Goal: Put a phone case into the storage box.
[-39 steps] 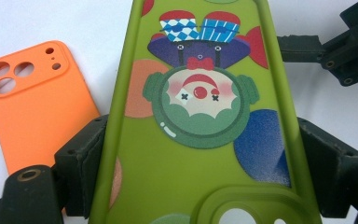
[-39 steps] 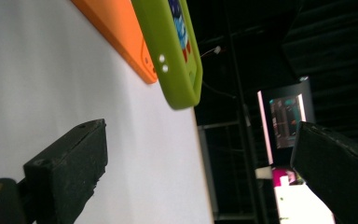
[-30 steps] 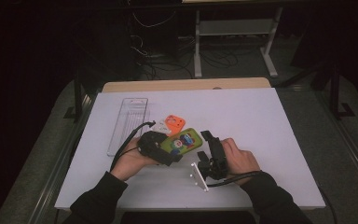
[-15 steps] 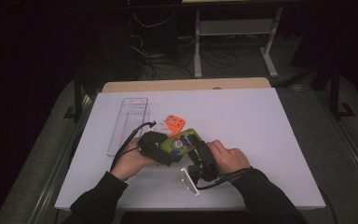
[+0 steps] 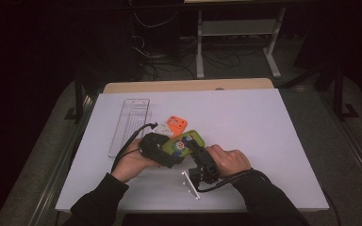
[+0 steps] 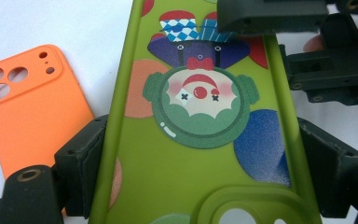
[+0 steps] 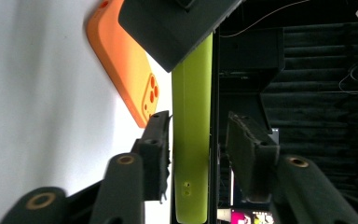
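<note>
Partly hidden green phone case [image 5: 186, 142], left tongs [image 6: 200, 163] clamping it

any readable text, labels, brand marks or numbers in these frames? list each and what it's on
No readable text, brand or number anywhere.
Green phone case: a printed clown figure and coloured dots, no lettering.
Orange phone case: plain, camera cut-outs only.
Clear plastic tray: no label can be made out in the high view.
Bright patch at the bottom edge of the right gripper view: too small and blurred to read.
</note>
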`<act>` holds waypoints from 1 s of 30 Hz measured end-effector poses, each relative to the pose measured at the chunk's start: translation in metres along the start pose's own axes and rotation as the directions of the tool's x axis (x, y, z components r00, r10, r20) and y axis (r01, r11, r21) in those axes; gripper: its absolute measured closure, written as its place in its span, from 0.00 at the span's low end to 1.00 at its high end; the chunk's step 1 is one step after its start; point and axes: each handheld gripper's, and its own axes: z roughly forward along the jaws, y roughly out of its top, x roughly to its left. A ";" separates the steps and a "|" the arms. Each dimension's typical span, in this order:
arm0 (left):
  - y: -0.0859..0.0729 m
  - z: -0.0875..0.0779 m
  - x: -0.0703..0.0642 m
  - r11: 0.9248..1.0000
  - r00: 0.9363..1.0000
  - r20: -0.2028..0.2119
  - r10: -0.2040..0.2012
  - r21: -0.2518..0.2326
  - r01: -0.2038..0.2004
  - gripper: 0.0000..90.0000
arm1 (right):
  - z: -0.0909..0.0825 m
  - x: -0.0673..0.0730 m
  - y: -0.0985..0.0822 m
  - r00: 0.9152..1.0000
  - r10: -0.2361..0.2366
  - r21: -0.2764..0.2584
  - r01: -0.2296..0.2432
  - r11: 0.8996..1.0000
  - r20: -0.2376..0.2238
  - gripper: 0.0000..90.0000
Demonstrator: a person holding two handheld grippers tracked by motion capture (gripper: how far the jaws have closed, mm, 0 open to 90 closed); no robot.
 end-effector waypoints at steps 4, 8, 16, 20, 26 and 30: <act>0.000 0.000 0.000 1.000 1.000 0.000 0.004 0.003 -0.004 0.17 | 0.000 0.000 -0.001 1.000 -0.005 -0.004 0.005 1.000 -0.006 0.73; 0.000 -0.001 0.001 1.000 1.000 0.000 0.009 0.005 -0.009 0.17 | 0.000 -0.001 0.000 1.000 -0.021 -0.014 0.021 1.000 -0.003 0.79; 0.000 -0.001 0.001 1.000 1.000 0.000 0.010 0.005 -0.010 0.17 | 0.000 0.001 0.002 1.000 -0.030 -0.002 0.030 1.000 -0.007 0.84; 0.000 -0.001 0.001 1.000 1.000 0.009 0.007 0.002 -0.007 0.16 | -0.001 0.002 0.002 1.000 -0.023 -0.004 0.023 1.000 -0.007 0.84; -0.001 -0.004 0.000 0.999 1.000 0.002 0.008 -0.040 -0.008 0.04 | -0.001 0.001 0.001 1.000 -0.015 0.007 0.015 1.000 -0.001 0.84; -0.002 -0.010 0.004 0.998 1.000 0.027 0.003 -0.069 -0.001 0.00 | 0.000 0.001 -0.002 1.000 -0.011 0.011 0.010 1.000 0.014 0.84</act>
